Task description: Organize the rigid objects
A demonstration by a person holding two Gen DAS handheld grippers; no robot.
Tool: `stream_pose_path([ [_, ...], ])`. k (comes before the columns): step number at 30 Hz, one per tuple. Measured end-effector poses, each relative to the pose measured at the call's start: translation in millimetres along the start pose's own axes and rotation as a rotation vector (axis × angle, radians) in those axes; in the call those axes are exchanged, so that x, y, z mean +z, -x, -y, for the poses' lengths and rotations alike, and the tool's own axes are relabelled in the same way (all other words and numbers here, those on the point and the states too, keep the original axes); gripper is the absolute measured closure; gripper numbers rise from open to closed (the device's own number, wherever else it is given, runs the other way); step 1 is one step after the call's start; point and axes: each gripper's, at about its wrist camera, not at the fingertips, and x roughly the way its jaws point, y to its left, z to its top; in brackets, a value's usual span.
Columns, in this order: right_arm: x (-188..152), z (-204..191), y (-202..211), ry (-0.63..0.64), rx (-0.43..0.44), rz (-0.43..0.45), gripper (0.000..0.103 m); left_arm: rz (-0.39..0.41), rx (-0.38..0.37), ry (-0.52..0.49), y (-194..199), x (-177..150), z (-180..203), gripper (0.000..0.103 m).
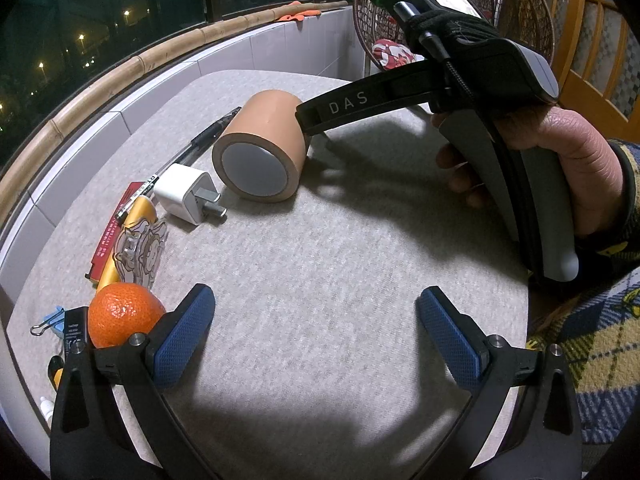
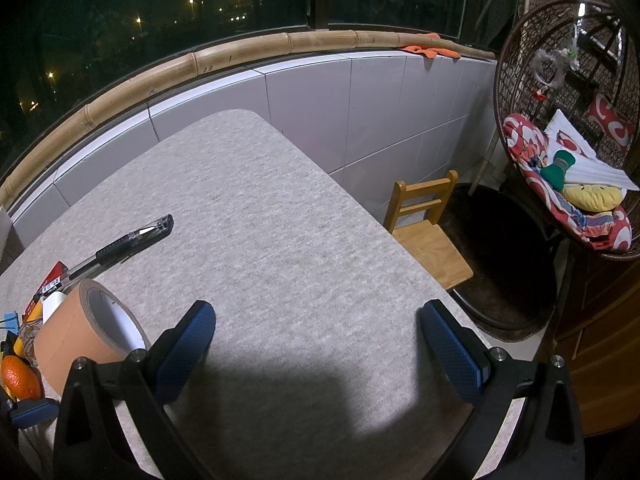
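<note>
A brown tape roll (image 1: 260, 148) lies on its side on the grey table (image 1: 340, 260). Left of it a white charger plug (image 1: 186, 196), a black pen (image 1: 200, 140), a yellow tube (image 1: 136, 216), a red box (image 1: 116, 224) and an orange (image 1: 122, 314) form a row. My left gripper (image 1: 316, 336) is open over bare cloth, with the orange just outside its left finger. My right gripper (image 2: 320, 350) is open too. The tape roll (image 2: 76, 332) stands outside its left finger, which appears against the roll's far side (image 1: 348, 104). Beyond the roll lies the pen (image 2: 128, 240).
A binder clip (image 1: 48, 322) lies at the table's left end. A tiled wall (image 2: 360, 112) with a bamboo rail runs behind. Off the table's right edge stand a small wooden chair (image 2: 424, 228) and a wicker hanging chair (image 2: 560, 160) with cushions.
</note>
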Motion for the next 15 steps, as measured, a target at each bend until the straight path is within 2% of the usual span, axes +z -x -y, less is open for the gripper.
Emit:
stream_pose_path([
  [15,-0.3,0.4,0.2,-0.003,0.003,0.005,0.000,0.000,0.000,0.000,0.1,0.0,0.0,0.000],
])
